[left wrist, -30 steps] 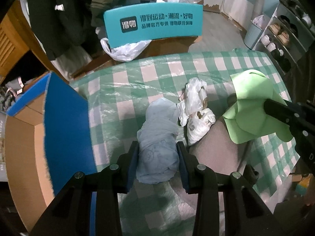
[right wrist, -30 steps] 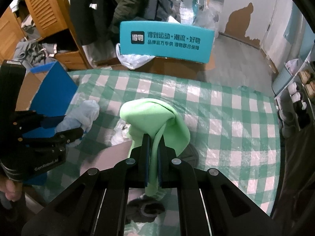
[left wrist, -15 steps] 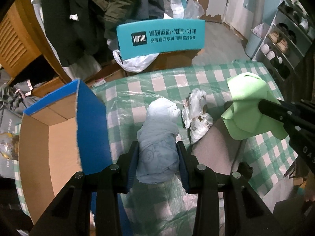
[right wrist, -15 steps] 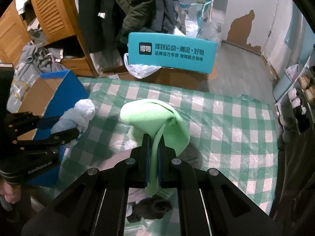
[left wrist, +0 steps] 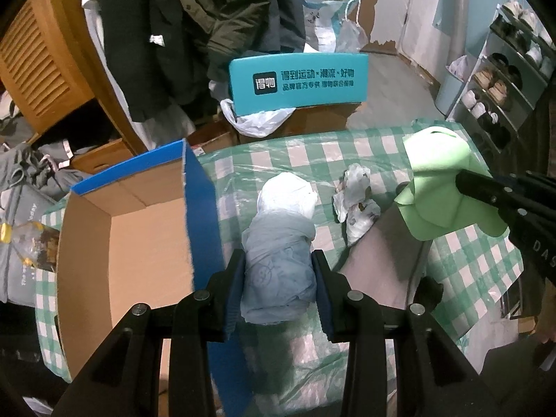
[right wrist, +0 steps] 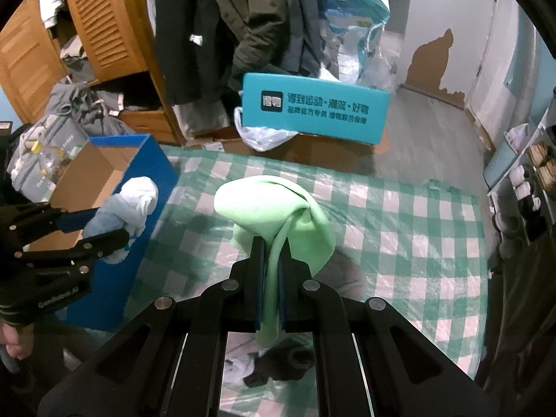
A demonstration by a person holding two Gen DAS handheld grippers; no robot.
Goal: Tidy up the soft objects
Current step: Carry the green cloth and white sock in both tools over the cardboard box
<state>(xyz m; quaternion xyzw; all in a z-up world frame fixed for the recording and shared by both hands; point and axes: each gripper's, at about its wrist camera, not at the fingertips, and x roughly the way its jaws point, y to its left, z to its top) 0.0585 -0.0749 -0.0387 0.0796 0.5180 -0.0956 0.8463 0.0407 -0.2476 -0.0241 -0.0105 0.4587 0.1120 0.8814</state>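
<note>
Checkered table (left wrist: 351, 149) still has white rags (left wrist: 356, 198) mid-surface, box (left wrist: 139, 243) at its left edge looks empty; left gripper (left wrist: 278, 274) clamps the blue bundle (left wrist: 278, 243), right gripper (right wrist: 271, 271) pinches the green cloth (right wrist: 274, 208).

A teal printed box (left wrist: 297, 80) stands beyond the checked tablecloth (right wrist: 399, 222), dark coats (right wrist: 222, 24) hanging behind.

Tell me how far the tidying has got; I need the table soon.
Nothing looks put away yet: what shows of the cardboard box is bare inside. In hand: the left gripper is shut on a pale blue bundle beside the box's blue wall, and the right gripper is shut on a green cloth, lifted above the checked tablecloth. Left: both need dropping in, plus the crumpled white piece on the table.
</note>
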